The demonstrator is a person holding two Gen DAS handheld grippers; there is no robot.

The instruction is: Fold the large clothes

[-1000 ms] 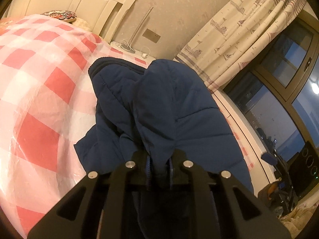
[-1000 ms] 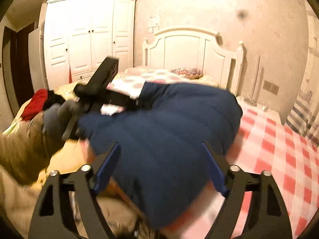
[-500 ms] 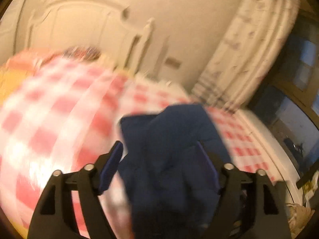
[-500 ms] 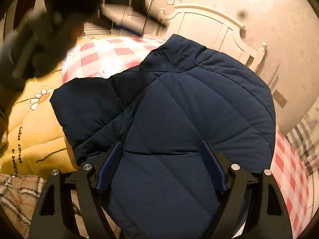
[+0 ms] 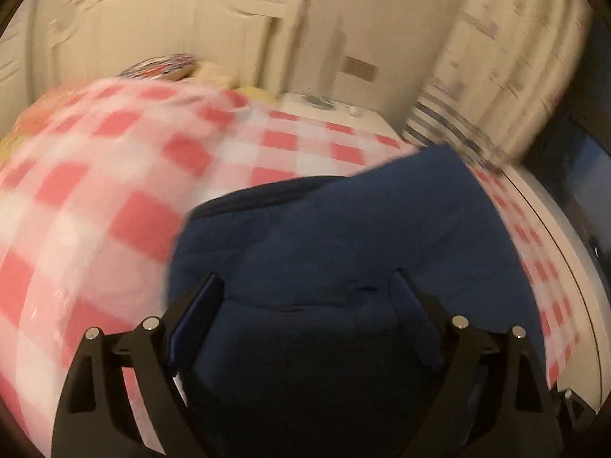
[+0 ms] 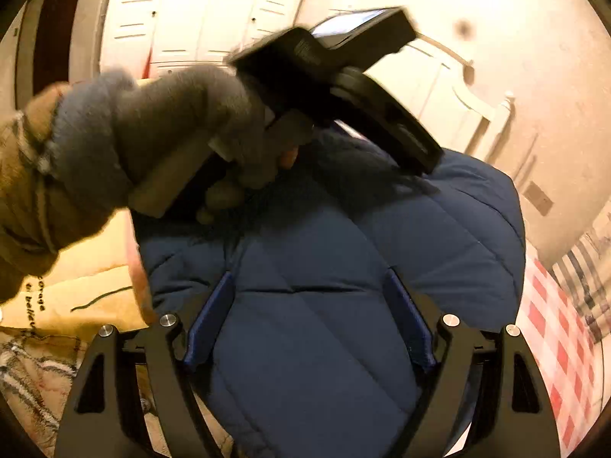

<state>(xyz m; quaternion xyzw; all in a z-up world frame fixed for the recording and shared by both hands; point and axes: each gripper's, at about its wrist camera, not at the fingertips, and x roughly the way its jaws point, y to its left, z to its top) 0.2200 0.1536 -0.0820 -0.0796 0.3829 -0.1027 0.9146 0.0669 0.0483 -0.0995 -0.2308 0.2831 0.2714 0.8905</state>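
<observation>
A dark blue quilted jacket [image 5: 343,252] lies bunched on the red-and-white checked bed cover [image 5: 95,175]; it also fills the right wrist view [image 6: 343,267]. My left gripper [image 5: 307,290] is open and empty just above the jacket. My right gripper [image 6: 309,286] is open and empty over the jacket's quilted panel. The left gripper's black body [image 6: 343,87], held in a grey-gloved hand [image 6: 160,133], hangs over the jacket's far side in the right wrist view.
A white headboard [image 5: 152,30] stands at the back with a pillow [image 5: 160,68] below it. Curtains [image 5: 508,68] and a window are on the right. A yellow blanket [image 6: 84,278] lies left of the jacket, and white wardrobes [image 6: 198,19] stand behind.
My left gripper let go of the jacket and opened, then swung away; its view is blurred. The right gripper dropped closer over the jacket, which now lies spread on the bed.
</observation>
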